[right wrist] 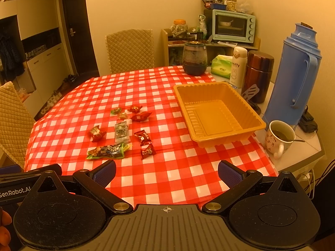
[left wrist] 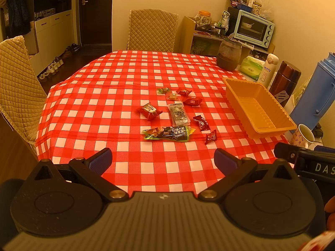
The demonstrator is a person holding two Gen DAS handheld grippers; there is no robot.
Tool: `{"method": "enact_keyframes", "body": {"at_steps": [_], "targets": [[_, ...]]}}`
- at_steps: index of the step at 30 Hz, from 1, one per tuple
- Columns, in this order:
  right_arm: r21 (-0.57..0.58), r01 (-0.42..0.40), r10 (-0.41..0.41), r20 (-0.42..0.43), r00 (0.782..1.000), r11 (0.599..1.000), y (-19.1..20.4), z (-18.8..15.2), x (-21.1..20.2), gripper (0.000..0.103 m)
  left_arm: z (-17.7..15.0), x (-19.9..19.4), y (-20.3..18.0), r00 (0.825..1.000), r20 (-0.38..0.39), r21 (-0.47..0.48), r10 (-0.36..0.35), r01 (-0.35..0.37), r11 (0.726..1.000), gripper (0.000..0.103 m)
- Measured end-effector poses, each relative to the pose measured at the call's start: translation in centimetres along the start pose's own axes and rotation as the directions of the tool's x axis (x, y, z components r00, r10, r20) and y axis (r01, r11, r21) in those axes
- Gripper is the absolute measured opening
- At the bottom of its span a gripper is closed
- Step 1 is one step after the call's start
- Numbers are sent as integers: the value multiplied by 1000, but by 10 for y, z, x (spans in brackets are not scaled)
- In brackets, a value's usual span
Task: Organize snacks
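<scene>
Left gripper (left wrist: 162,160) and right gripper (right wrist: 166,172), each spread wide and holding nothing, above the checked tablecloth (right wrist: 171,173); wrapped snacks (right wrist: 120,133) scattered left of the empty orange tray (right wrist: 219,117), none inside it

— Where are the snacks (left wrist: 173,115)?
— Scattered mid-table on the cloth (left wrist: 125,73), left of the tray (right wrist: 217,115).
— And behind the tray?
— A jar (right wrist: 194,58), tissues (right wrist: 222,65), flasks (right wrist: 259,75); a mug (right wrist: 279,138) to its right.
</scene>
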State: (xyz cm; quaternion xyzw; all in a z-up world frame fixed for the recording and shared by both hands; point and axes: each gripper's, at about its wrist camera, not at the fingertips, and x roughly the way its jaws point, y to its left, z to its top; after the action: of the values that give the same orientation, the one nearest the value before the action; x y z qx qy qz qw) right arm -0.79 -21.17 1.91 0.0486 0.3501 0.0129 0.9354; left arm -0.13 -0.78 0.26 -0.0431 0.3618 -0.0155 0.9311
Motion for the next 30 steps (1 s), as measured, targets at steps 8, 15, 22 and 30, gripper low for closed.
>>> {"method": "enact_keyframes", "body": {"at_steps": [8,15,22,30], "targets": [[36,-13,13,17,1000,999,-4,-3,7,103,3,6,4,1000,-10,-36,-27,27,999,103],[69,-39,36,42,998,997,-10,-4,26,102,4,26,18,1000,-19,-31,-14,14,999,103],[84,-45,43,27,999,995,-13,-7,53,102,15,60,33,999,-11,56,-54,54,997,102],[86,-69,71,-24,997,994,-10,-10,102,89,27,114,30,984,-33,336,-177,177,925,94]]}}
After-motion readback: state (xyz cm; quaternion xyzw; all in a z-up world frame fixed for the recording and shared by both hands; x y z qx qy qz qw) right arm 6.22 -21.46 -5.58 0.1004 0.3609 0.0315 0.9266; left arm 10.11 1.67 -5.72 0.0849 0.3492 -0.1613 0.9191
